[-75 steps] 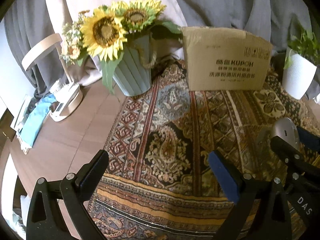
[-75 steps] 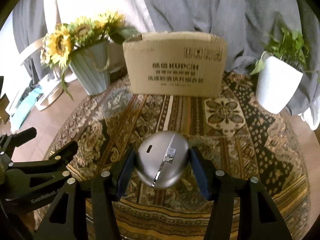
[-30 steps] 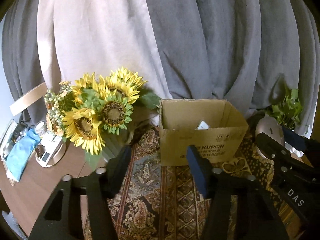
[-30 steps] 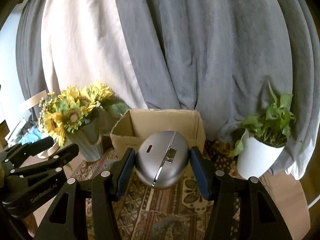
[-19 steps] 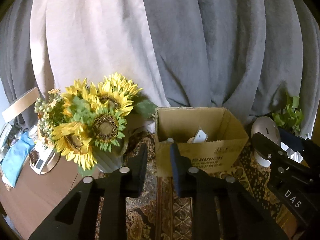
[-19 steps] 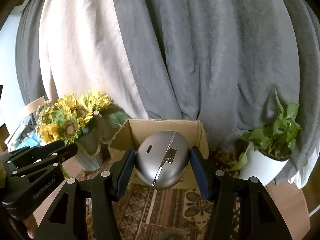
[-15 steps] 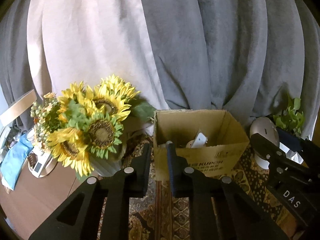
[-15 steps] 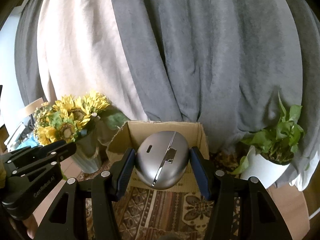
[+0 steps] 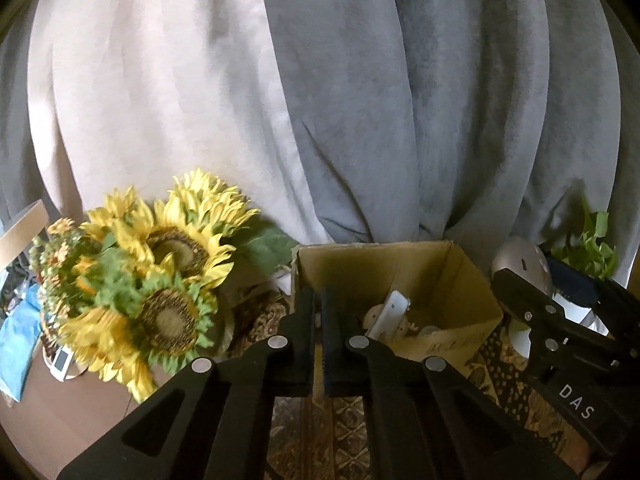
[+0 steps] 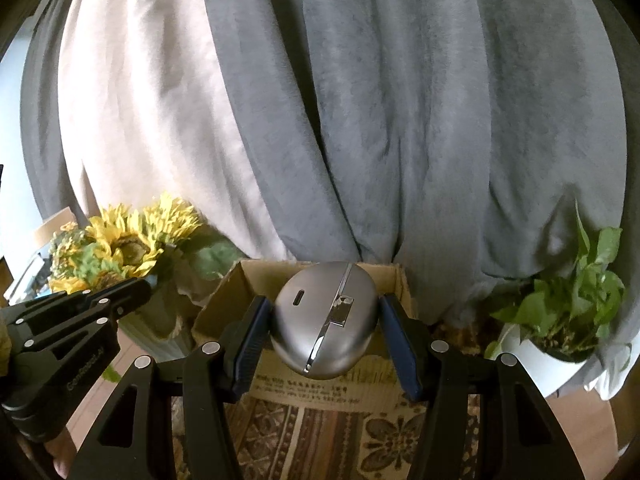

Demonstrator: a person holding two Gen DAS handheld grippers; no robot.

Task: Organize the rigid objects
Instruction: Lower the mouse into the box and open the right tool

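My right gripper point(image 10: 324, 307) is shut on a silver egg-shaped computer mouse point(image 10: 325, 324), held in the air in front of an open cardboard box point(image 10: 320, 390). In the left wrist view the same mouse point(image 9: 516, 258) shows at the right, just right of the box point(image 9: 460, 340). Inside the box lie a white flat item point(image 9: 394, 312) and other pale things, partly hidden. My left gripper point(image 9: 318, 300) is shut with nothing between its fingers, in front of the box's left corner. It also shows low at the left edge of the right wrist view as the left gripper point(image 10: 136, 285).
A vase of sunflowers point(image 9: 160, 280) stands left of the box, and a white pot with a green plant point(image 10: 560, 320) stands to its right. Grey and cream curtains point(image 10: 360, 120) hang behind. A patterned rug point(image 10: 320, 432) lies under the box. A blue cloth point(image 9: 16, 332) lies far left.
The left jaws came together from wide apart to shut. Both grippers moved nearer the box, and more of its inside shows. The right gripper kept hold of the mouse.
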